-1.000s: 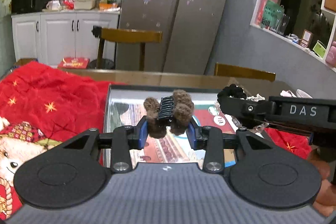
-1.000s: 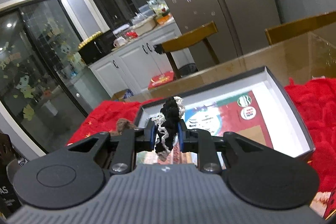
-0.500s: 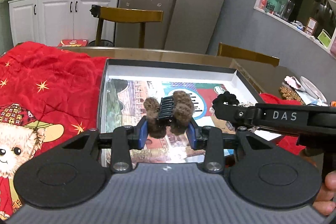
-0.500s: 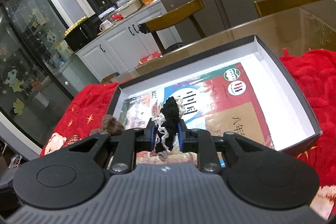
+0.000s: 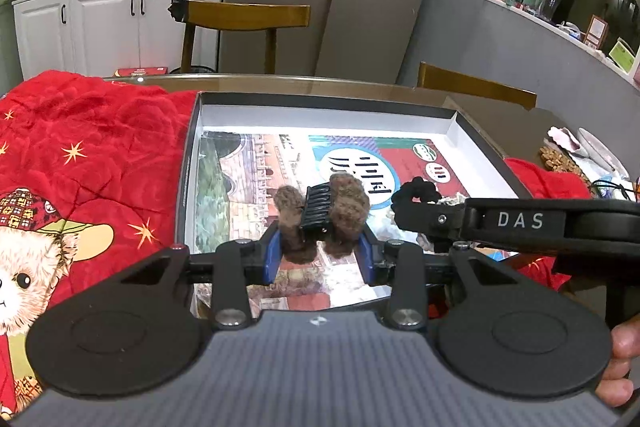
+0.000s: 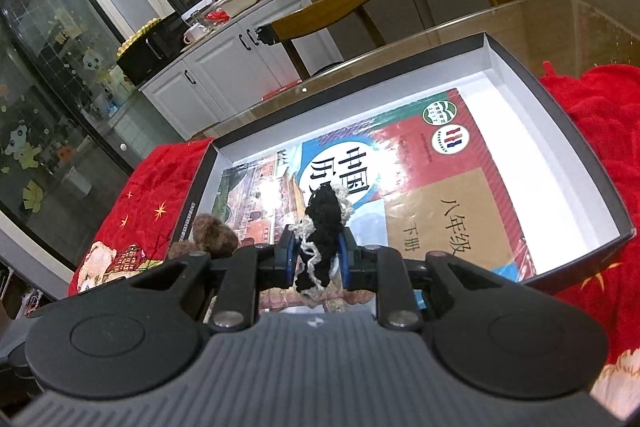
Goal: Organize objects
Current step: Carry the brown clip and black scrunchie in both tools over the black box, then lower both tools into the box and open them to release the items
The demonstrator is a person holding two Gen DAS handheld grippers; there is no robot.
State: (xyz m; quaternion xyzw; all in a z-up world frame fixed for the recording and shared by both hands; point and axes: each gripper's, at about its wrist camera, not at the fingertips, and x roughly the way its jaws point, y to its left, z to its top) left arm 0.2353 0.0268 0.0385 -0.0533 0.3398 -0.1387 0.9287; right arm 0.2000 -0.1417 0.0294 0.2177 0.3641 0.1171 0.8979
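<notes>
My left gripper [image 5: 320, 251] is shut on a brown fuzzy hair claw clip [image 5: 322, 219] with black teeth, held above the near part of an open dark box [image 5: 328, 103]. A colourful textbook [image 5: 360, 163] lies flat inside the box. My right gripper [image 6: 318, 257] is shut on a black and cream knitted scrunchie [image 6: 322, 227], also over the box [image 6: 560, 115] and its textbook [image 6: 440, 187]. In the left wrist view the right gripper [image 5: 416, 211] reaches in from the right with the scrunchie [image 5: 416, 189] at its tip. The brown clip [image 6: 212, 237] shows at the left of the right wrist view.
A red blanket [image 5: 88, 147] with a bear print covers the table around the box. Wooden chairs [image 5: 240, 17] stand behind the glass-topped table [image 6: 560, 15]. Small items [image 5: 568, 155] lie at the table's right. A hand [image 5: 616, 367] holds the right tool.
Both grippers have sunk and tilted downward toward the box, each keeping its grip. The box and textbook now fill more of both views.
</notes>
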